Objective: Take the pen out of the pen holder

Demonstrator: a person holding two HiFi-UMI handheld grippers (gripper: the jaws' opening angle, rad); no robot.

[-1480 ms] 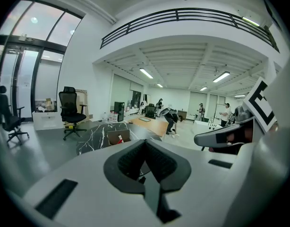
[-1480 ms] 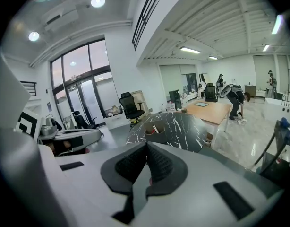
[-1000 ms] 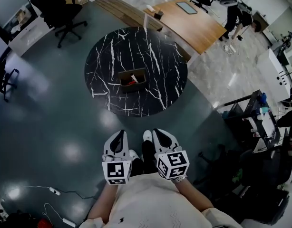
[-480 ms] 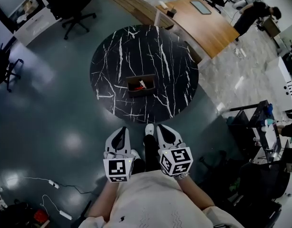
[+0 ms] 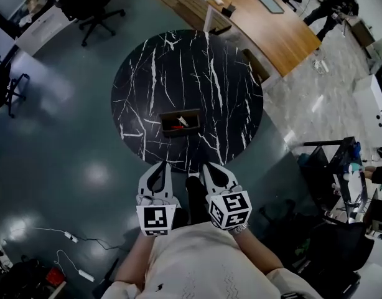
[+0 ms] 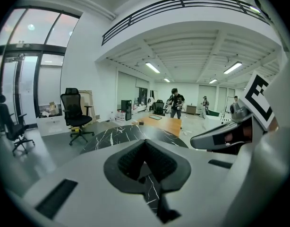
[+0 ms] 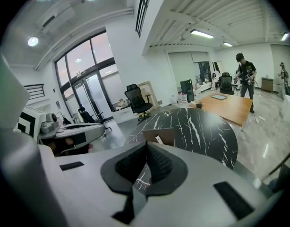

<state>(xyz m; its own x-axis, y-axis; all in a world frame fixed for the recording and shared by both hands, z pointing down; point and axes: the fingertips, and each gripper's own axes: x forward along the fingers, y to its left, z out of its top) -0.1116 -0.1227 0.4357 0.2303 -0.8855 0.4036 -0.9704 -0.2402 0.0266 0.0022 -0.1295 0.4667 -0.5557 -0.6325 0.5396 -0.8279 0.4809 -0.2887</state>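
Observation:
A brown open-topped pen holder point(image 5: 180, 122) stands near the front edge of a round black marble table point(image 5: 178, 61). A white pen point(image 5: 183, 120) and something red point(image 5: 172, 127) lie inside it. My left gripper point(image 5: 158, 166) and right gripper point(image 5: 211, 167) are held side by side just short of the table's near rim, both shut and empty. The right gripper view looks over its shut jaws point(image 7: 146, 144) at the holder point(image 7: 160, 136), with the pen point(image 7: 157, 139) poking out. In the left gripper view point(image 6: 145, 141) the holder is hidden; only the table point(image 6: 121, 134) shows.
Black office chairs point(image 5: 85, 5) stand at the back left. A wooden desk point(image 5: 272, 23) lies behind the table, with people point(image 5: 331, 2) beyond it. Cables and a power strip point(image 5: 66, 235) lie on the floor at the left. Dark equipment point(image 5: 340, 179) crowds the right.
The table and pen holder have drawn closer to me and the grippers, which now sit at the table's near rim. Both grippers have stayed shut and empty.

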